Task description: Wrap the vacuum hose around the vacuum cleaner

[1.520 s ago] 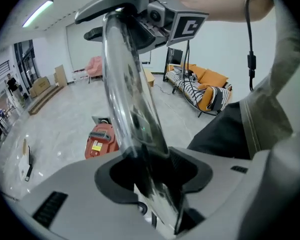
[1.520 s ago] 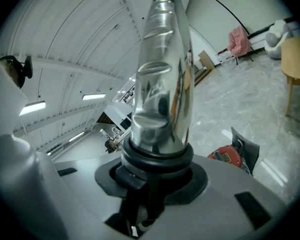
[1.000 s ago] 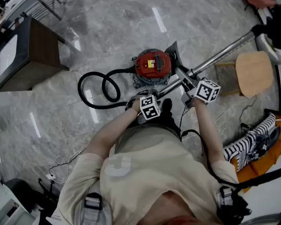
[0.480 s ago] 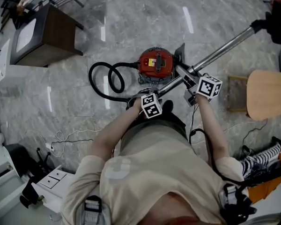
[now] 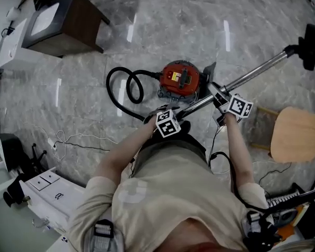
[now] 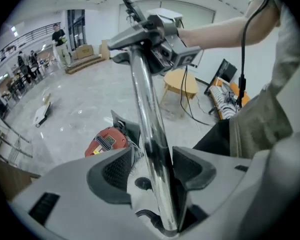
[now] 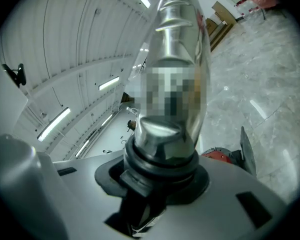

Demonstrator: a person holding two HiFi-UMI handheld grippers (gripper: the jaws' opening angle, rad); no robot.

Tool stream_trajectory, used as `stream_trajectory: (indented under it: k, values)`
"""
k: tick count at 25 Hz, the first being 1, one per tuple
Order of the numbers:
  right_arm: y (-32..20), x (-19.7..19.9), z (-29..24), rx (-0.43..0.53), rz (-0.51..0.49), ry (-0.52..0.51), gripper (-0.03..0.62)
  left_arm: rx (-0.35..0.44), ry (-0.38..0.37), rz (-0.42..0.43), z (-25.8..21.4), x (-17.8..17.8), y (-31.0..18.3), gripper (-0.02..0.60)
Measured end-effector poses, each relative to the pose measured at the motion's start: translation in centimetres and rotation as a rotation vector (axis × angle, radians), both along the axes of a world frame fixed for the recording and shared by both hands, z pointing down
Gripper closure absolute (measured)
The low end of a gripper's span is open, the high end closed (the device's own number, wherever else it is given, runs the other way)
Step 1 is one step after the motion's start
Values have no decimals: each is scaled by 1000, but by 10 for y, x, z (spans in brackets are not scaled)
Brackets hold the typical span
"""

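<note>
Hose (image 5: pixel 139 71) looped on the floor (image 5: pixel 163 30), left of the vacuum cleaner (image 5: pixel 179 77)
Right gripper (image 7: pixel 162 169) jaws clamp the metal wand (image 5: pixel 252 73); left gripper (image 6: pixel 152 171) jaws, just opening, stand apart around it.

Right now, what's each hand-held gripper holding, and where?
Metal wand: right hand-held gripper clamps its black collar; left hand-held gripper jaws just opening, wand between them, ungripped.

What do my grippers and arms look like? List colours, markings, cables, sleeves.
The left gripper and right gripper are light grey plastic with dark pads. Each carries a cube of black-and-white square markers. A black cable hangs by the right arm. Short beige sleeves. The left jaws have just been opening, a chrome tube between them.
</note>
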State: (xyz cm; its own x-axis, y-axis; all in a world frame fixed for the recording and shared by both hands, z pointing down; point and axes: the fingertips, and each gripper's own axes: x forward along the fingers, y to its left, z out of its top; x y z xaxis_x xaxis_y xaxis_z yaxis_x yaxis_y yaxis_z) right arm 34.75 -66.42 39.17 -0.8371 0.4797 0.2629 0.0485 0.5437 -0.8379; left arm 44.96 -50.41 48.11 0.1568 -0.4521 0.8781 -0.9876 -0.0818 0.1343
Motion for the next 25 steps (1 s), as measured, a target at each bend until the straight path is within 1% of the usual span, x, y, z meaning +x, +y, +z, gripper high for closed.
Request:
stream_trajectory:
  k: [2, 3, 5, 7, 8, 10, 11, 12, 14, 15, 16, 17, 18, 19, 20, 22, 24, 25]
  values:
    - [-12, -1, 8, 4, 3, 16, 456, 41, 48, -73, -10, -10, 2, 337]
    - [-19, -4, 10, 13, 3, 22, 456, 63, 74, -95, -16, -14, 3, 337]
    - [-31, -13, 9, 22, -3, 44, 456, 97, 127, -109, -27, -18, 5, 337]
    - [-45, -28, 5, 26, -4, 93, 456, 104, 164, -89, -31, -21, 4, 337]
    - [-54, -35, 4, 43, -7, 117, 456, 98, 173, -69, -28, -22, 1, 337]
    - [-72, -44, 5, 80, -20, 138, 454, 89, 184, -32, -15, -18, -6, 337]
    - [-78, -47, 7, 82, -28, 139, 454, 89, 191, -20, -7, -15, -10, 337]
    - [-83, -51, 9, 69, -38, 135, 454, 92, 200, -12, -1, -13, -12, 337]
    - [-86, -63, 7, 13, -72, 98, 454, 101, 221, 6, 9, -11, -16, 337]
    - [-90, -67, 8, 6, -78, 93, 454, 100, 231, 21, 14, -6, -15, 337]
    - [-100, -63, 15, 44, -62, 129, 454, 90, 240, 38, 22, 3, -12, 337]
    - [-112, -53, 28, 103, -30, 198, 456, 73, 245, 53, 32, 14, -6, 337]
    - [-120, -42, 41, 135, -5, 263, 455, 56, 243, 60, 40, 26, -3, 337]
    - [-122, -35, 50, 126, 1, 296, 456, 44, 238, 56, 46, 33, -3, 337]
    - [-122, -34, 54, 94, -10, 296, 455, 35, 235, 42, 48, 34, -9, 337]
    - [-128, -49, 51, 35, -47, 251, 456, 6, 232, 5, 53, 16, -29, 337]
    - [-141, -69, 45, 16, -78, 227, 454, -40, 216, -16, 57, -4, -49, 339]
    - [-146, -76, 43, 7, -92, 222, 456, -65, 214, -22, 59, -8, -57, 339]
